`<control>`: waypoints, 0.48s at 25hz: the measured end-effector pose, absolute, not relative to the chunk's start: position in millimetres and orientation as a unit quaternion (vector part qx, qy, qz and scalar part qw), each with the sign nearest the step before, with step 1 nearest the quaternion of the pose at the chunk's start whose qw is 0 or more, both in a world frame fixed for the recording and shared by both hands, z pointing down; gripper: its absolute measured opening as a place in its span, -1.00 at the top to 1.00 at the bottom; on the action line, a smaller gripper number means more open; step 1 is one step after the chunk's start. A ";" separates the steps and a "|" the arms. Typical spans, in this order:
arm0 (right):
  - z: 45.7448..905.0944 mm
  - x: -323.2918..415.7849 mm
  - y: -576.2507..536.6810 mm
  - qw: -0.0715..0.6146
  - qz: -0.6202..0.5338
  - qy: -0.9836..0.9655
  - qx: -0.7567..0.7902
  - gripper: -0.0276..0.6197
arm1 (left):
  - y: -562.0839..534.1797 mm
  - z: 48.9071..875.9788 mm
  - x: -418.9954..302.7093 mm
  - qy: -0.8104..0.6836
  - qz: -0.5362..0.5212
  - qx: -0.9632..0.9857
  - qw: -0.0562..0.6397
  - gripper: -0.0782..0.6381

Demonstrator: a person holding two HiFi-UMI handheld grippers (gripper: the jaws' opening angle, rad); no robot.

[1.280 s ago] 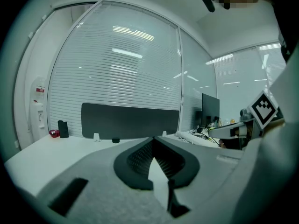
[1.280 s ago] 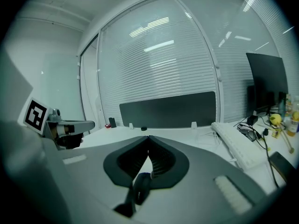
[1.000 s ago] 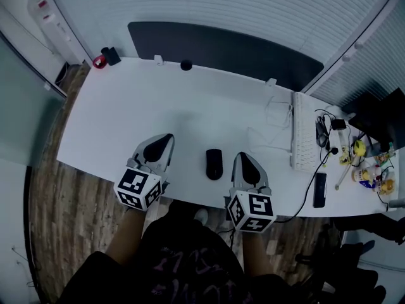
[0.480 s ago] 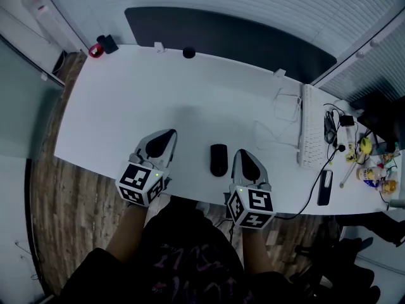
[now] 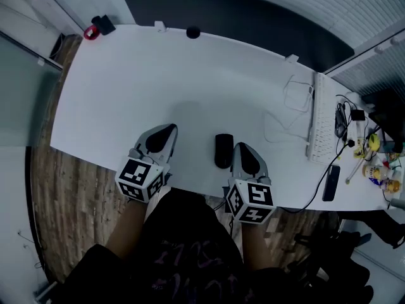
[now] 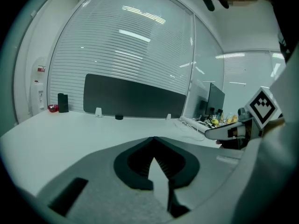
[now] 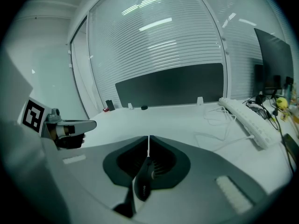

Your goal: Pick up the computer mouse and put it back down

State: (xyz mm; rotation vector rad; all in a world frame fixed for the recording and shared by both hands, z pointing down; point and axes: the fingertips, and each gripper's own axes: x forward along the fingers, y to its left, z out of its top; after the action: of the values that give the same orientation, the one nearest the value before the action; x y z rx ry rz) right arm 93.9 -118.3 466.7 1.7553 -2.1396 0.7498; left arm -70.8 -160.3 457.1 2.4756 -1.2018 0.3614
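The black computer mouse (image 5: 223, 151) lies on the white table (image 5: 126, 87) close to its near edge. My right gripper (image 5: 239, 147) sits just right of the mouse, apart from it, jaws shut with nothing held. My left gripper (image 5: 169, 129) is further left of the mouse, also shut and holding nothing. In the left gripper view the jaws meet at the tip (image 6: 153, 139). The right gripper view shows the jaws pressed together (image 7: 148, 146), with a dark rounded shape, probably the mouse (image 7: 142, 183), seen through the gap below them.
A white keyboard (image 5: 323, 119) and a looped white cable (image 5: 288, 113) lie at the right. A black phone (image 5: 330, 182) sits near the front right edge, with small clutter (image 5: 373, 163) beyond. A dark panel (image 5: 253, 18) runs along the far edge.
Both grippers have sunk toward the table near its front edge. The mouse has stayed in place on the table. Both pairs of jaws remain shut.
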 end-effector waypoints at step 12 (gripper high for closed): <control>516.3 87.9 -114.0 0.169 0.295 -0.728 0.595 0.83 | -157.5 502.7 -69.3 -0.415 0.152 0.871 0.216 0.79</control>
State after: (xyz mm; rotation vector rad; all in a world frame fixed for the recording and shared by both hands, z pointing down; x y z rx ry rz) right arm 87.9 -114.0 516.3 1.6902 -2.0703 0.8399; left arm -69.3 -157.5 502.7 2.4136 -1.1495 0.4215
